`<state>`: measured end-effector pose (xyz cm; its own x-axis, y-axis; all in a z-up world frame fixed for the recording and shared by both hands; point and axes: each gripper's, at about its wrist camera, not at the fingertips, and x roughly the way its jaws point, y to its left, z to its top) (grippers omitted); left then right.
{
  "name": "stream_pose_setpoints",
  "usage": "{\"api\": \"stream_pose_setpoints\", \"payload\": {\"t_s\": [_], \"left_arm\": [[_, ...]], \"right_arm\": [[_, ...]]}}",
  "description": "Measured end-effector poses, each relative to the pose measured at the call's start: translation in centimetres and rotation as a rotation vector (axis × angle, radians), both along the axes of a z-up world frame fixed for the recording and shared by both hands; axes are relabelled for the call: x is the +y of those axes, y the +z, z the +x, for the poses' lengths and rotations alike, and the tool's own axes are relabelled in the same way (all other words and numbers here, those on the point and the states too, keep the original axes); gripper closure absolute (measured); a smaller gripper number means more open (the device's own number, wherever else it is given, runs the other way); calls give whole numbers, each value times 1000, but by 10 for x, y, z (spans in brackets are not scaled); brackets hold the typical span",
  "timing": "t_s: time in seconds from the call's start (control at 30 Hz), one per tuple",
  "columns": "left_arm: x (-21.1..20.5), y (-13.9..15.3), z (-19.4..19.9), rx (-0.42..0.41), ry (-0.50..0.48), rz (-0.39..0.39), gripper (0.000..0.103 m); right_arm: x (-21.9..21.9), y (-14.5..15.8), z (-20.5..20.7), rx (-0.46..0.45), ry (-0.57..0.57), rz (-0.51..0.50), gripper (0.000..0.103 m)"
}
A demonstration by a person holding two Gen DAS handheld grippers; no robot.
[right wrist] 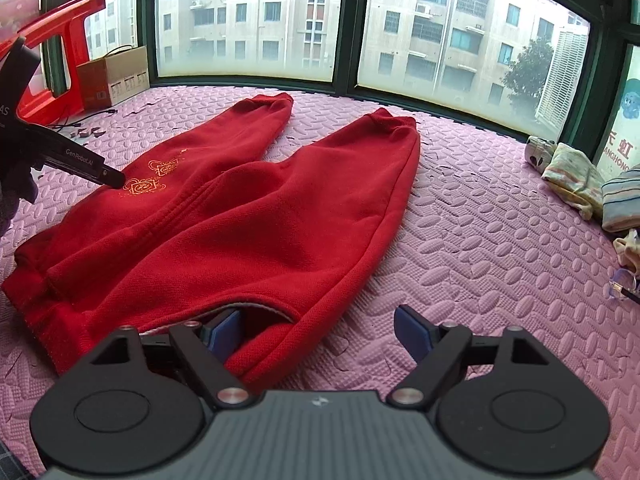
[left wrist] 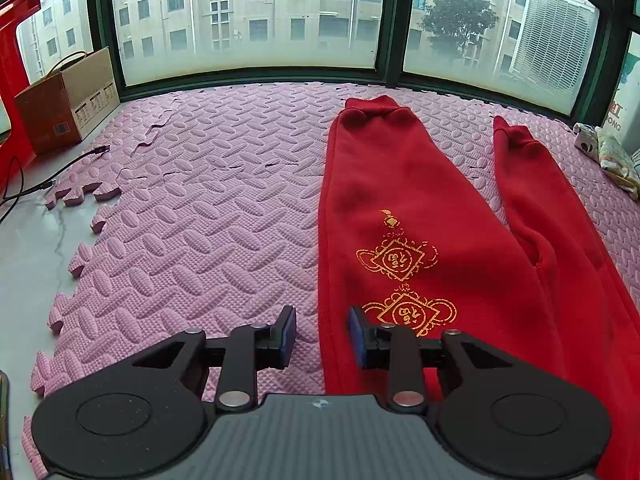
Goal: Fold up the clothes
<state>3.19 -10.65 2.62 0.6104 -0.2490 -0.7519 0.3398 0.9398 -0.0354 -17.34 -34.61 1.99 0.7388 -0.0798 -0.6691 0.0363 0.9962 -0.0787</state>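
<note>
Left gripper (left wrist: 322, 334) jaws apart, straddling the outer edge of the red trousers (left wrist: 404, 216): one pad over mat, the other over cloth beside the gold print (left wrist: 400, 280). Right gripper (right wrist: 320, 330) jaws wide apart, left pad (right wrist: 226, 330) tucked inside the waistband opening, right pad over bare mat.

Shown only from the right wrist: whole trousers (right wrist: 256, 216) spread flat, legs splayed toward the window; left gripper (right wrist: 106, 174) reaching in low over the gold print; folded clothes (right wrist: 576, 184) at the right edge. Shown better from the left wrist: mat's jigsaw edge on pale floor, black cable (left wrist: 44, 188), cardboard box (left wrist: 68, 100).

Pink foam mat (left wrist: 192, 216) underneath; dark-framed windows (right wrist: 348, 24) behind, apartment blocks outside, red chair (right wrist: 60, 48) at left.
</note>
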Motion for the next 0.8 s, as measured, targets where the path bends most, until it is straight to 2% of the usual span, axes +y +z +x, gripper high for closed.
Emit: {"api": "stream_pose_setpoints", "payload": {"t_s": [0.1, 0.17, 0.3, 0.5, 0.6, 0.8], "left_arm": [[0, -1, 0, -2, -2, 3, 71], [-1, -1, -1, -5, -2, 6, 71], [-2, -1, -2, -9, 1, 9, 71], [-2, -2, -2, -10, 12, 10, 70], [-2, -3, -2, -9, 15, 7, 70], [-1, -3, -2, -8, 15, 3, 69]], "right_arm": [[3, -3, -2, -48, -35, -37, 20], [8, -5, -3, -83, -39, -97, 20], [25, -12, -6, -147, -100, -299, 19], [52, -22, -18, -245, -162, -535, 19], [52, -23, -19, -240, -215, -537, 19], [41, -21, -22, -185, -239, -446, 19]]}}
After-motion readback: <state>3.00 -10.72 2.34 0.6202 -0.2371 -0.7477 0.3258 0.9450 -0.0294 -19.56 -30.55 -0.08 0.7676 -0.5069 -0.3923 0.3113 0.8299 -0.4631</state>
